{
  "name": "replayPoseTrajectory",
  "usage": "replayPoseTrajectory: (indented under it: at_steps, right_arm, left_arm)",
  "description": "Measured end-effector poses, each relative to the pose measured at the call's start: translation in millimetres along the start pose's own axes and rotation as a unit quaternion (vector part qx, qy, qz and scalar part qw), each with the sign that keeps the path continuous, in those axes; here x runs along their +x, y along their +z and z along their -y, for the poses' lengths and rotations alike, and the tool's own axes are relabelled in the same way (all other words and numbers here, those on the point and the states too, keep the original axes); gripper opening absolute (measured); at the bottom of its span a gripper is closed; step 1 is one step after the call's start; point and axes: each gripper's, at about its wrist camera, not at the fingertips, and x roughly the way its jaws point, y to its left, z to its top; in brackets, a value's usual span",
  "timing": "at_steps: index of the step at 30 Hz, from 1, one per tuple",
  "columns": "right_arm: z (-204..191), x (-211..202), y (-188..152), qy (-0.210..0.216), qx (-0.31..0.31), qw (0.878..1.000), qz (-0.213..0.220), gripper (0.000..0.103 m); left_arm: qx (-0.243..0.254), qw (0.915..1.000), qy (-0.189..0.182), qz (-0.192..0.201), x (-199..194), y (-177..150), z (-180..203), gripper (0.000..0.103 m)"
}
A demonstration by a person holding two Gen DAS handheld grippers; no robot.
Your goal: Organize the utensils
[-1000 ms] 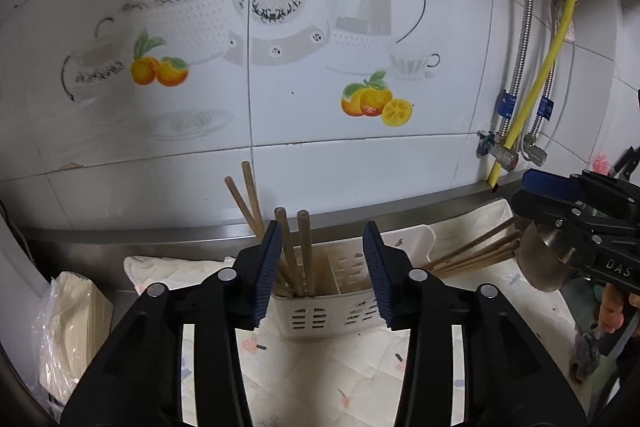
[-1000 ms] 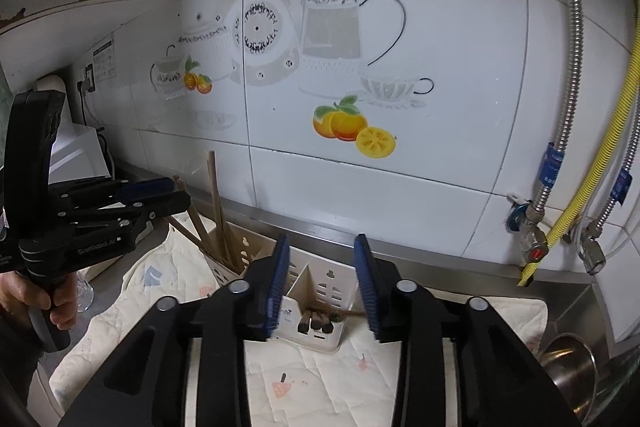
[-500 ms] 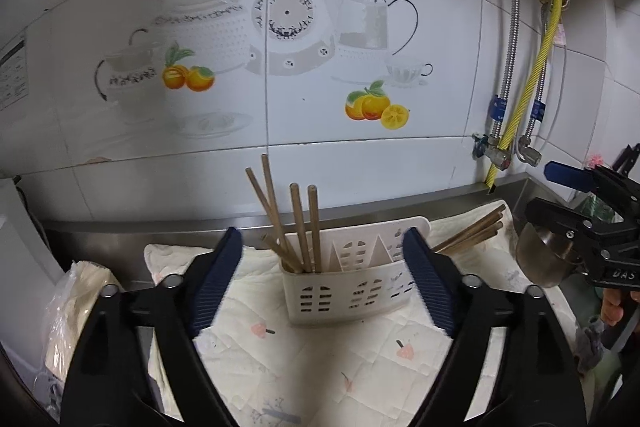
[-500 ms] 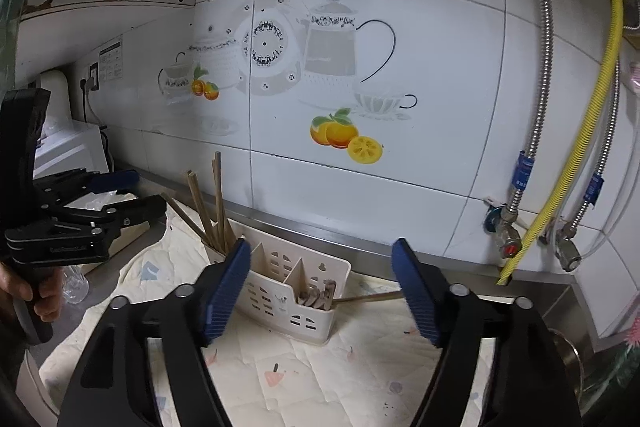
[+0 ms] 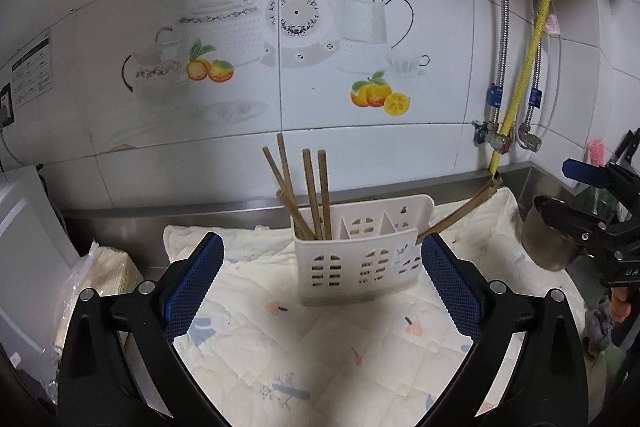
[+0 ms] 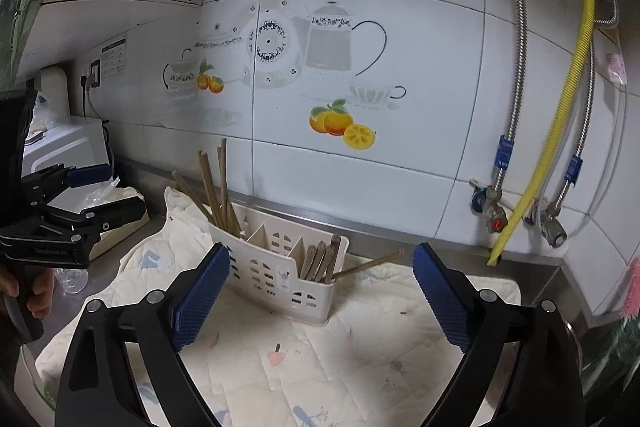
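White plastic utensil caddy (image 5: pixel 360 247) standing upright on a quilted cloth (image 5: pixel 320 347) spread over the steel desk (image 5: pixel 120 227), close to the tiled wall (image 5: pixel 320 27); cloth probably there as a drying pad. Four or five wooden chopsticks (image 5: pixel 316 195) leaning upright in the caddy's left compartment, tips down, likely sorted by kind; middle compartment apparently bare; darker handles (image 6: pixel 320 261) bunched in its right compartment, kind unclear. More loose chopsticks (image 5: pixel 460 215) lying on the cloth just right of the caddy, one end propped toward its rim, likely yet to be sorted.

Left gripper (image 5: pixel 320 287) spread wide in front of the caddy, holding nothing; right gripper (image 6: pixel 320 291) likewise wide and empty, facing the caddy's right end. Steel pot (image 5: pixel 548 239) well right of the caddy.

Writing: small printed notice (image 5: pixel 32 71) on the wall far left of the caddy, too small to read; lettering on the gripper bodies illegible.
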Motion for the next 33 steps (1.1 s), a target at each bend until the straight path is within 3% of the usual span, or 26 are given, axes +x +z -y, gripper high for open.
replayPoseTrajectory:
  at_steps: [11,19,33]
  right_arm:
    - [0,-9,-29,0.005,0.031,0.999,-0.013,0.094]
    - [-1,-14,-46,-0.007,0.044,0.999,-0.015,0.094]
    - [-16,-22,-71,-0.029,0.036,0.999,-0.022,0.095]
  left_arm:
    - [0.004,0.9999,0.014,-0.001,-17,-26,2,0.098]
    - [-0.019,0.9998,-0.005,-0.004,-28,-43,-1,0.098]
    - [-0.016,0.9988,0.032,-0.033,-31,-72,1,0.098]
